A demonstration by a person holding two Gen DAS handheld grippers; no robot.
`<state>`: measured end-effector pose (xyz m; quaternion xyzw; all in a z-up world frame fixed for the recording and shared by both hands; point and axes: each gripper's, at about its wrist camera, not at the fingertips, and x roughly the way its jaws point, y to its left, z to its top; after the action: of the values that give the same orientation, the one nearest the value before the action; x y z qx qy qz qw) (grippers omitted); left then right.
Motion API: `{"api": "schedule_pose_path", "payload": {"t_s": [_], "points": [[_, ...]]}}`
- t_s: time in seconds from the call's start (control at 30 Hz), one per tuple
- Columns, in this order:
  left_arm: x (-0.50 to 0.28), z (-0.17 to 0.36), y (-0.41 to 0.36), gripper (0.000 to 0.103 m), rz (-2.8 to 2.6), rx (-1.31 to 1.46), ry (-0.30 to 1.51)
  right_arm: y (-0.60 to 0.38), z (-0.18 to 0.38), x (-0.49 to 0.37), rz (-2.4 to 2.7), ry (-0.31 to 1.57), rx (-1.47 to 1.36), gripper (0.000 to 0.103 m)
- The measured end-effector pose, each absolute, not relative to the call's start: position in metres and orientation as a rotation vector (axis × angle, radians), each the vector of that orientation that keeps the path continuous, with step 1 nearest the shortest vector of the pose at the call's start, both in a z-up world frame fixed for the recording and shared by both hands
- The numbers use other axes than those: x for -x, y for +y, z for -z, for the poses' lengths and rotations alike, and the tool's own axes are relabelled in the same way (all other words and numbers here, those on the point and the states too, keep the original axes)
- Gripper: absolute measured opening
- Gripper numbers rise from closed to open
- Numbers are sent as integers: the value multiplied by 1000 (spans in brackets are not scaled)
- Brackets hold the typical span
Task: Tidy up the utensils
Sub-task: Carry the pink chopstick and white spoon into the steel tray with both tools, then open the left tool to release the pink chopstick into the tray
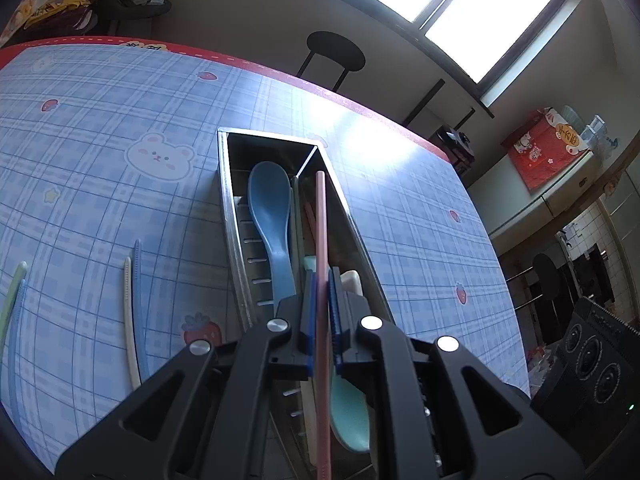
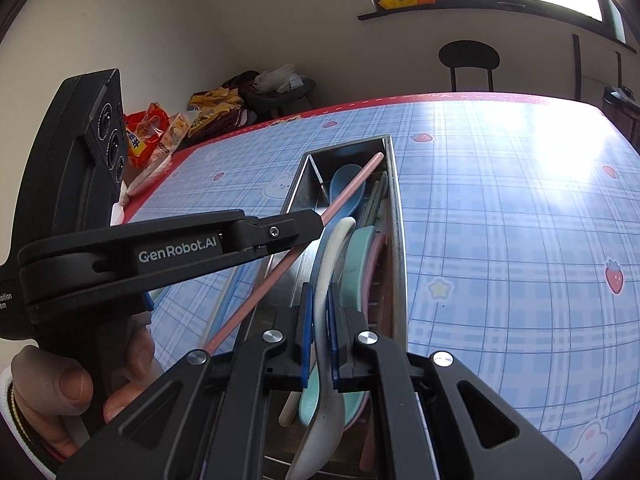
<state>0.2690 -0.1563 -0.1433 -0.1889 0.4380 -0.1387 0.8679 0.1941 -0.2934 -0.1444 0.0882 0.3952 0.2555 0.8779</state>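
Note:
A steel utensil box (image 1: 234, 216) with a divider lies on the blue checked tablecloth; it also shows in the right wrist view (image 2: 398, 216). My left gripper (image 1: 321, 300) is shut on a pink chopstick (image 1: 321, 216) held above the box's right compartment. In the right wrist view the left gripper (image 2: 316, 220) holds that pink chopstick (image 2: 352, 184) slanting over the box. My right gripper (image 2: 319, 320) is shut on a white spoon (image 2: 326, 264) over the box's near end. A blue spoon (image 1: 270, 208), a teal spoon (image 2: 358, 256) and a pink spoon lie inside.
Several loose chopsticks, white (image 1: 129, 312), blue (image 1: 138, 280) and green (image 1: 12, 300), lie on the tablecloth (image 1: 100, 140) left of the box. A black stool (image 1: 335, 54) stands beyond the table's far edge. Snack bags (image 2: 150, 132) lie past the table's left edge.

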Motion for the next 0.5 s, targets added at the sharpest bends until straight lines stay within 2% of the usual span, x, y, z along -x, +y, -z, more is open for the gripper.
{"api": "schedule_pose_path", "payload": {"t_s": [0.5], "points": [[-280,154,-160,10,263,387,954,-300,145,-196,-492,825,-193,11]]}}
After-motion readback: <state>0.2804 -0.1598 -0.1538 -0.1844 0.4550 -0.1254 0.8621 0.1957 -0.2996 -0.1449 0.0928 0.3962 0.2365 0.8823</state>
